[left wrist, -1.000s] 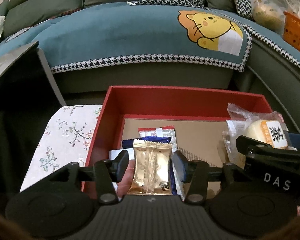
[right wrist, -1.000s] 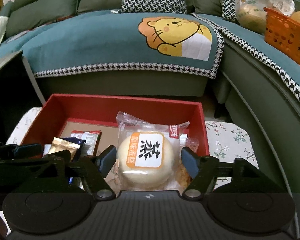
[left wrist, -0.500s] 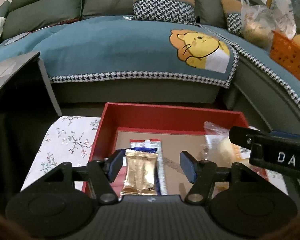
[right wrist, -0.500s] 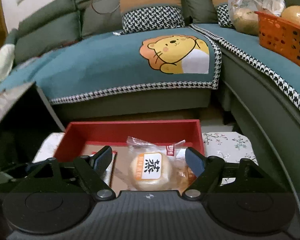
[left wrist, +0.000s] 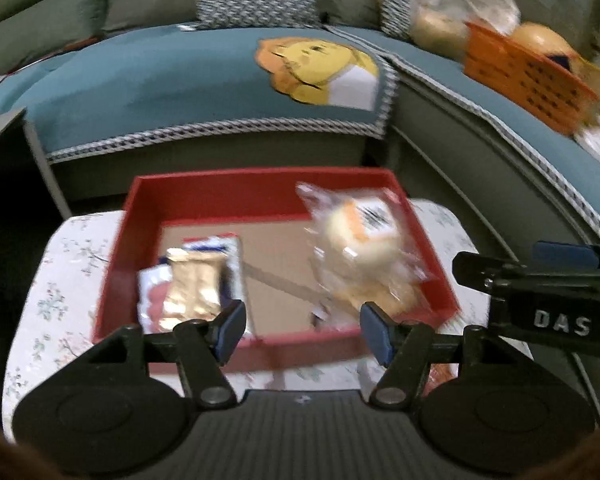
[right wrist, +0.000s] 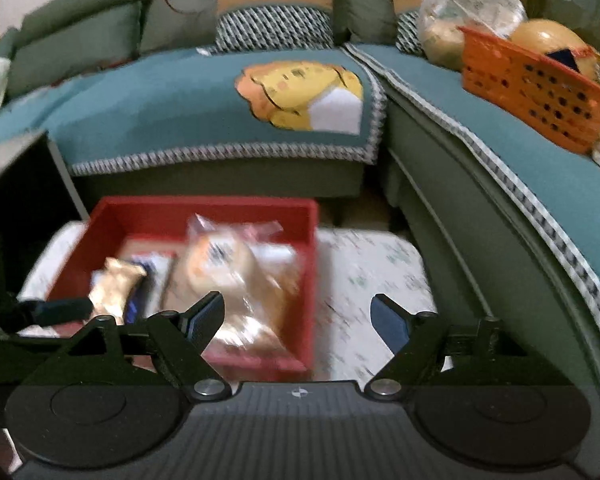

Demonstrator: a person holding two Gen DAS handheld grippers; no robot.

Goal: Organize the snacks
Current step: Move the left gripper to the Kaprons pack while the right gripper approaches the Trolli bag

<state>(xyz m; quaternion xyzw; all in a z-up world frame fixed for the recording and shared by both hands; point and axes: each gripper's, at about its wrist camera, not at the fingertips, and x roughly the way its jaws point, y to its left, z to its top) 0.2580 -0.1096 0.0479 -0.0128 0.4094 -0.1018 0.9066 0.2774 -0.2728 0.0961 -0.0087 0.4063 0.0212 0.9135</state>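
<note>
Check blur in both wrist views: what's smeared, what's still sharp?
Left wrist: motion blur smears the red box, gold packet and wrapped bun; the left gripper is sharp. Right wrist: same smear on box and snacks, sofa softer; the right gripper is crisp. Fisheye bends the edges.

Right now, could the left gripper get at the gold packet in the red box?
Probably yes. The left gripper is open and empty, the gold packet lies uncovered on top in the open red box, just ahead and left of its fingers.

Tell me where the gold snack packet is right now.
In the left wrist view, the gold snack packet lies at the left end of the red box, atop other packets, across from the wrapped bun.
</note>
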